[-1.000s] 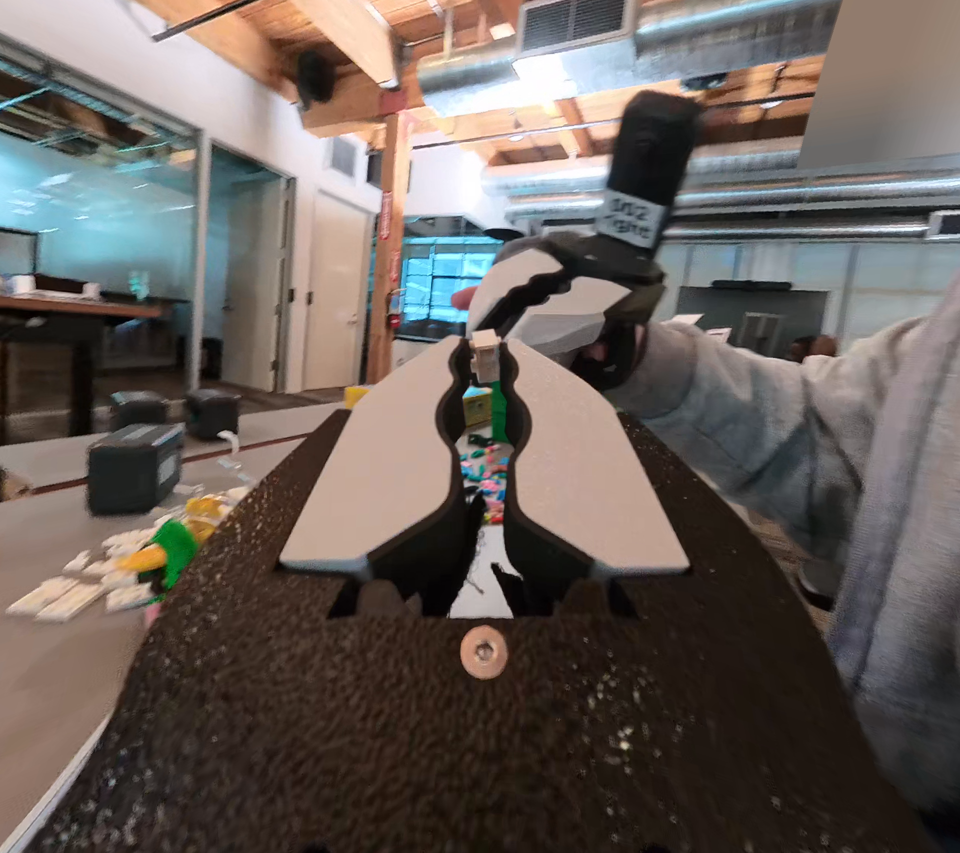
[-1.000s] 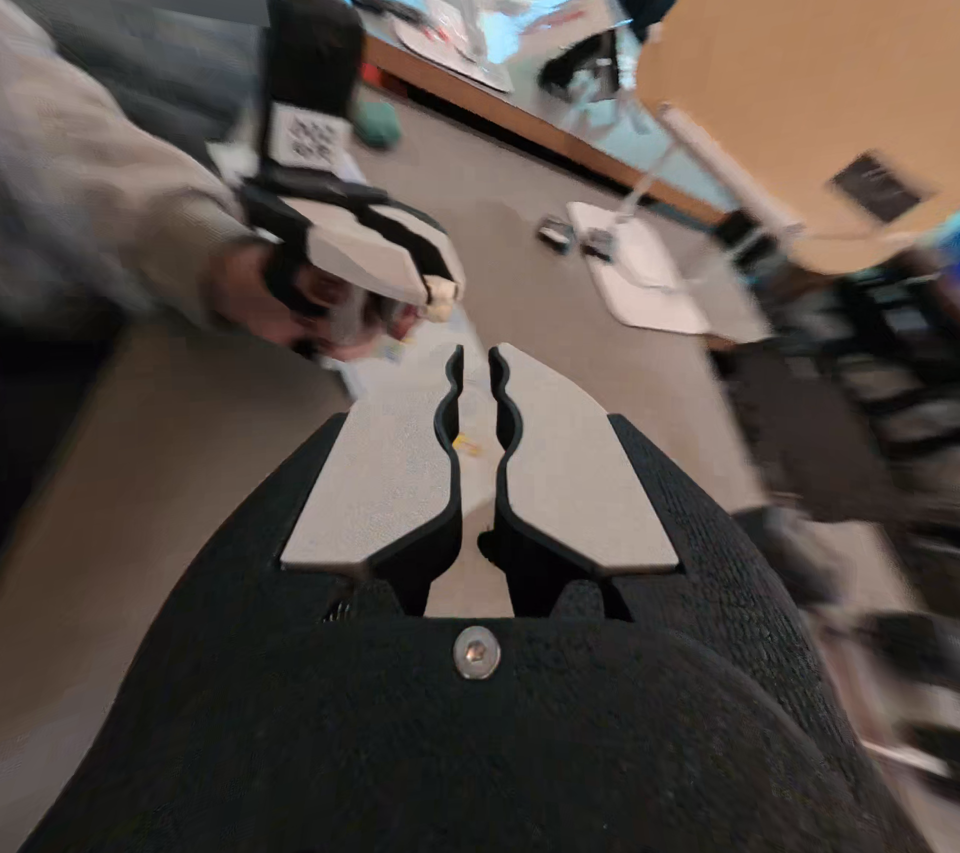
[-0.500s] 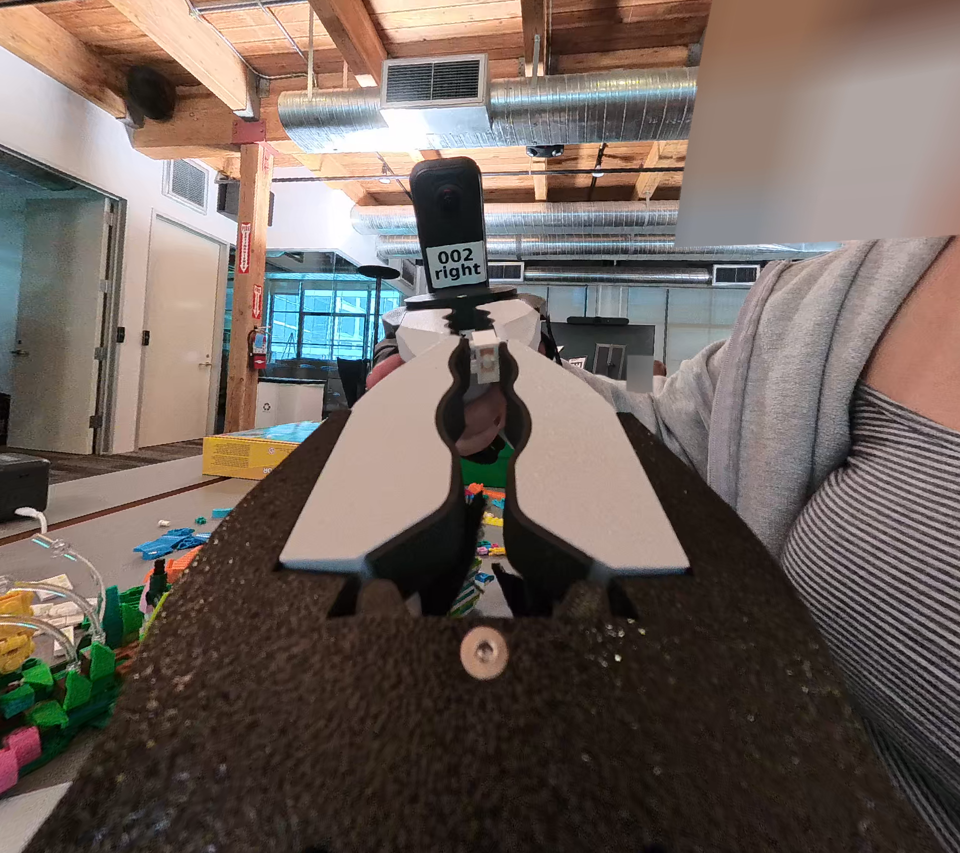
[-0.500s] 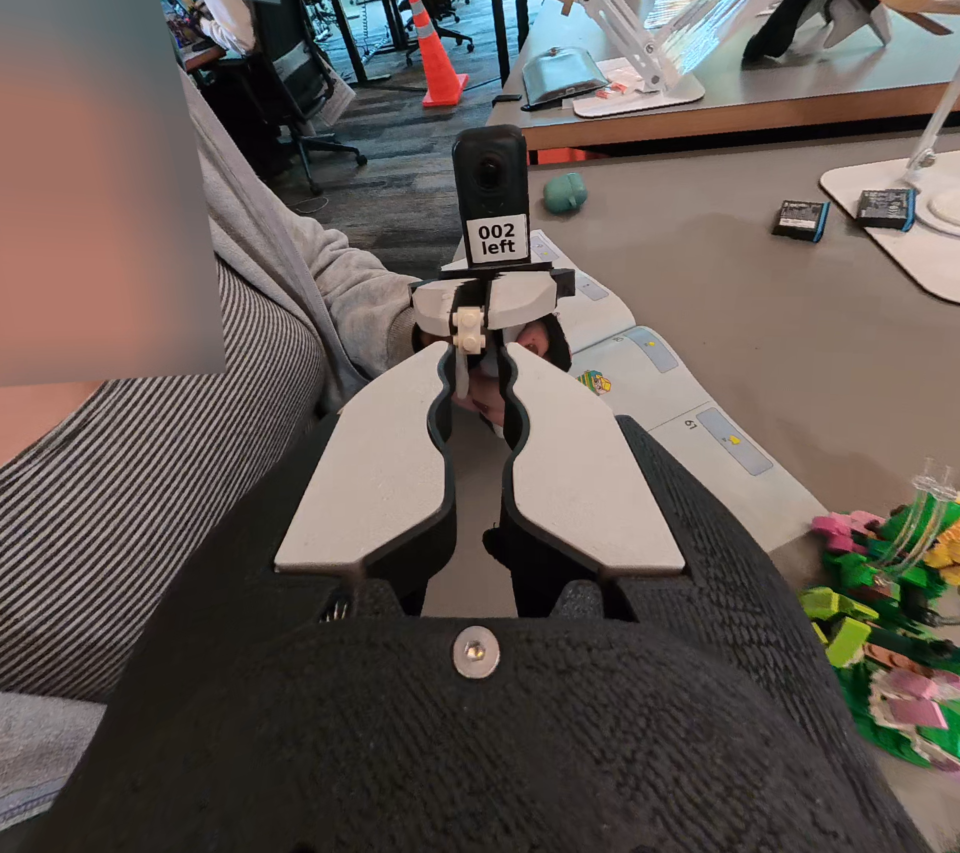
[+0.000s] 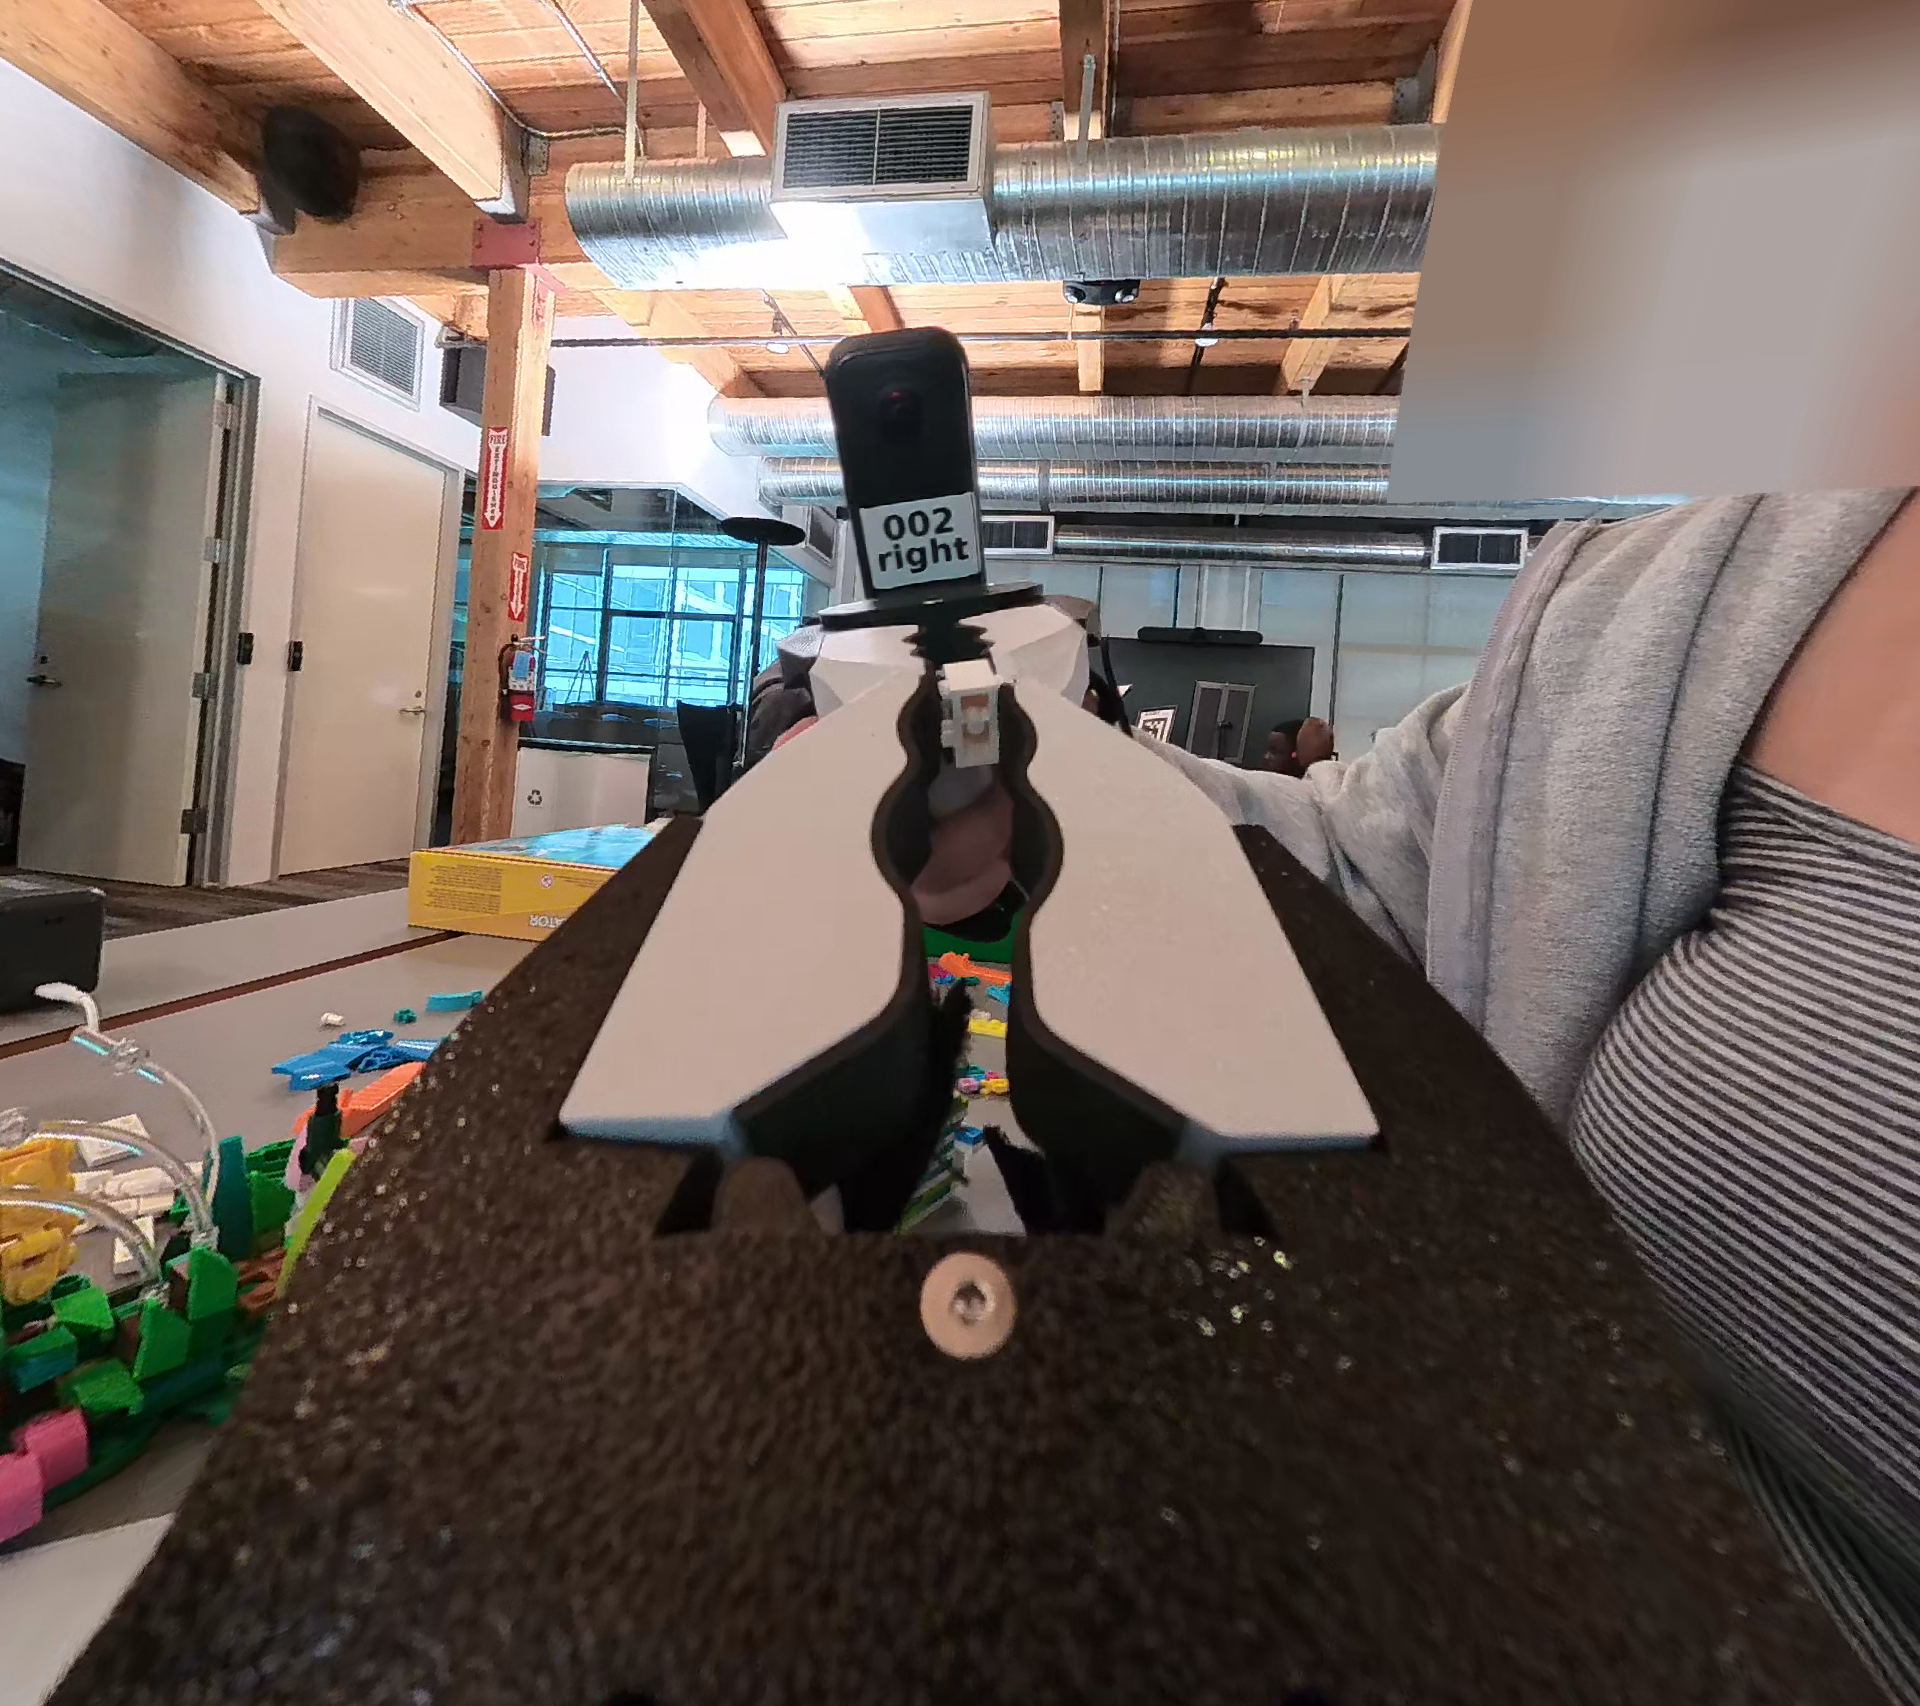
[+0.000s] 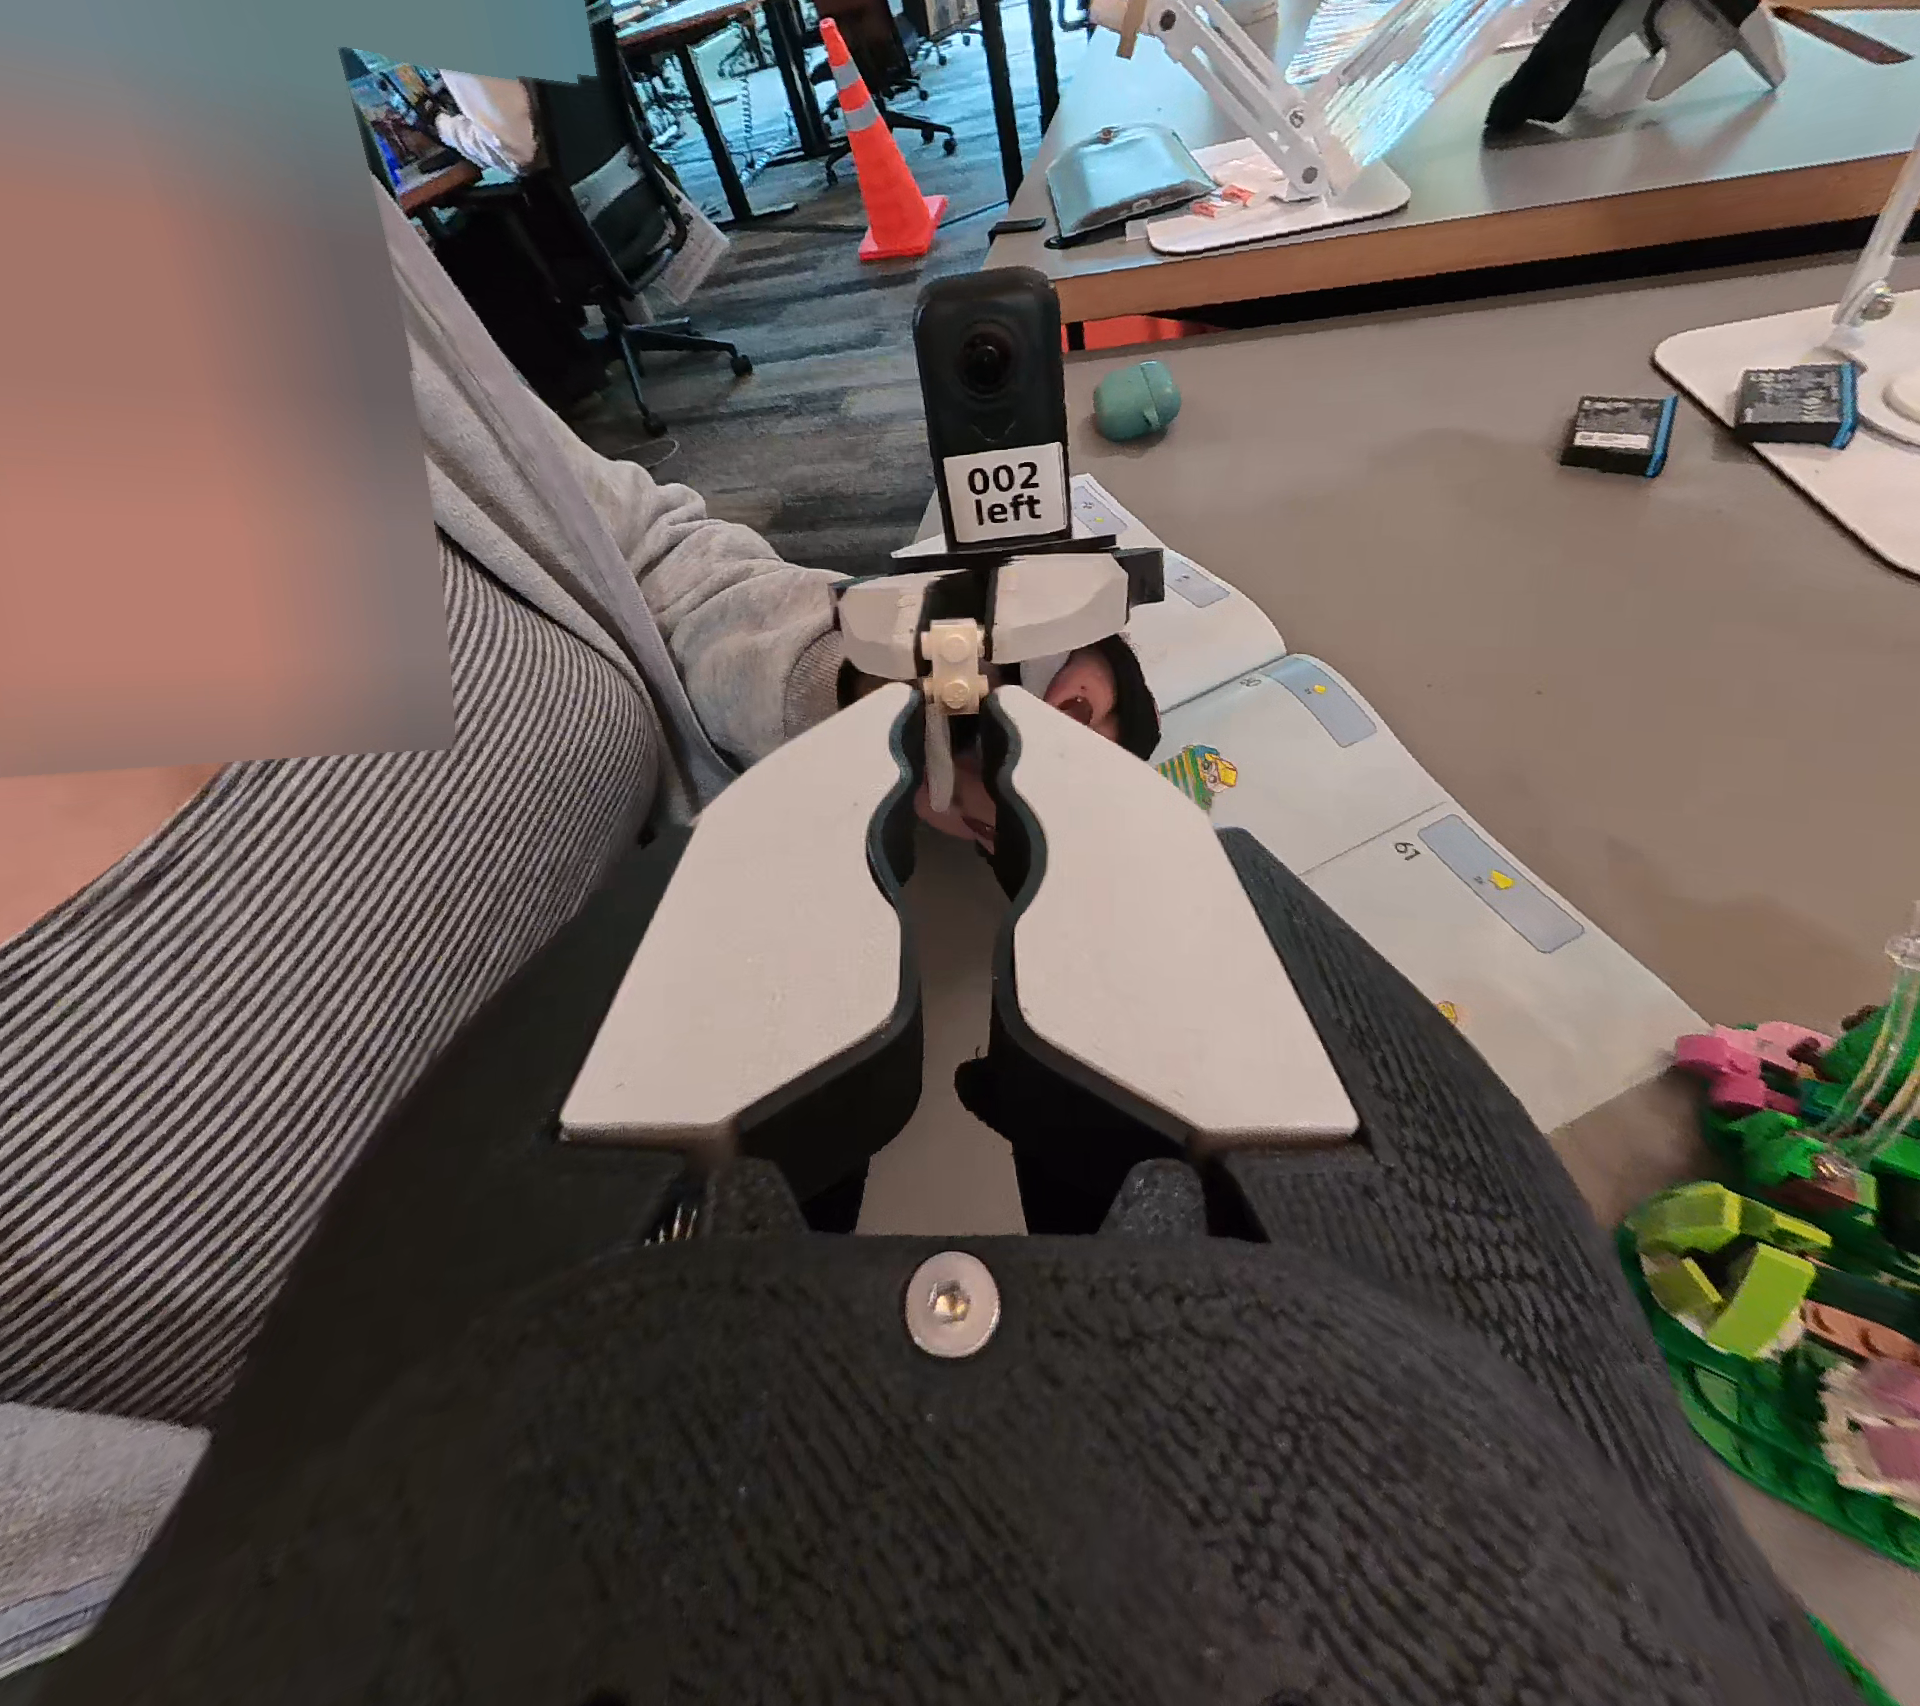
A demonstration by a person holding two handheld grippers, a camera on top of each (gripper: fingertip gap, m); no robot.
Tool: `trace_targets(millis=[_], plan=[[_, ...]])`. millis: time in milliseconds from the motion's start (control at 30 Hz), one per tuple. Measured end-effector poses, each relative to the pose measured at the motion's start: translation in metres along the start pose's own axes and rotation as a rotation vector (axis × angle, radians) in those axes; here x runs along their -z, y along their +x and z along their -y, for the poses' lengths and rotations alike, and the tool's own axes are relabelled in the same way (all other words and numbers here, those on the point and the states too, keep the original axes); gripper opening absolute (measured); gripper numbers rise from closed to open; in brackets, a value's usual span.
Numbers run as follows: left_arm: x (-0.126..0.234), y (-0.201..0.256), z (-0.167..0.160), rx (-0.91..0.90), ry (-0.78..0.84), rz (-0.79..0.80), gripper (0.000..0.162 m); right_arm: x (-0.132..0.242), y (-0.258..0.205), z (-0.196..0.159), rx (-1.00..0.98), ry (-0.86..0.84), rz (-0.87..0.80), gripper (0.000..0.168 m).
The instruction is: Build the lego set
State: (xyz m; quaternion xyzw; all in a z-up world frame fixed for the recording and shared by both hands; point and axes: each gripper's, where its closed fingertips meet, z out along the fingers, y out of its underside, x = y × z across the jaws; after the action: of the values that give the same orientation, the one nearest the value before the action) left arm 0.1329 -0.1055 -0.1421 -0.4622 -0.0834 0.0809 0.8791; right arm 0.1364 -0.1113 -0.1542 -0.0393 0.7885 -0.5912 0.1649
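Note:
My left gripper [image 5: 971, 711] is shut on a small white lego piece [image 5: 971, 706], held up in the air at its tips. In the right wrist view the same piece [image 6: 956, 664] shows its two studs, sticking out of the left gripper [image 6: 977, 617]. My right gripper [image 6: 954, 700] faces the left one head-on, and its tips reach the piece's lower end. Its jaws stand a narrow gap apart, and a thin pale part of the piece hangs in that gap. The right gripper [image 5: 935, 669] shows just behind the piece in the left wrist view.
A green lego build [image 5: 125, 1324] stands on the grey table [image 6: 1455, 617] and also shows in the right wrist view [image 6: 1818, 1241]. An open instruction booklet [image 6: 1351, 825] lies below the grippers. Loose bricks [image 5: 353, 1054] and a yellow box [image 5: 520, 887] lie farther off. The person's striped shirt [image 6: 260, 1033] is close by. My two grippers' fingertips are within a few centimetres of each other.
Both grippers have swung round to face each other. The right gripper has closed in on the white piece, which stays held in the left gripper. The right jaws' gap looks unchanged.

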Motion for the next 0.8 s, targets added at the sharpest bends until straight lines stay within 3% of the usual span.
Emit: trace_targets(millis=[333, 400, 500, 633, 800], plan=[[0.001, -0.004, -0.007, 0.071, -0.017, -0.009, 0.010, 0.002, 0.005, -0.006, 0.021, -0.023, -0.047, 0.008], [0.000, -0.009, -0.011, 0.058, -0.035, 0.035, 0.020, 0.006, 0.009, -0.010, 0.032, -0.056, -0.073, 0.008], [0.003, -0.019, -0.008, 0.019, -0.028, 0.107, 0.032, 0.016, 0.022, -0.026, 0.115, -0.201, -0.186, 0.008], [0.011, -0.034, -0.003, -0.043, -0.013, 0.227, 0.032, 0.027, 0.030, -0.062, 0.273, -0.507, -0.362, 0.008], [0.009, -0.035, -0.011, -0.138, -0.078, 0.276, 0.029, 0.020, 0.014, -0.102, 0.389, -0.755, -0.417, 0.008]])
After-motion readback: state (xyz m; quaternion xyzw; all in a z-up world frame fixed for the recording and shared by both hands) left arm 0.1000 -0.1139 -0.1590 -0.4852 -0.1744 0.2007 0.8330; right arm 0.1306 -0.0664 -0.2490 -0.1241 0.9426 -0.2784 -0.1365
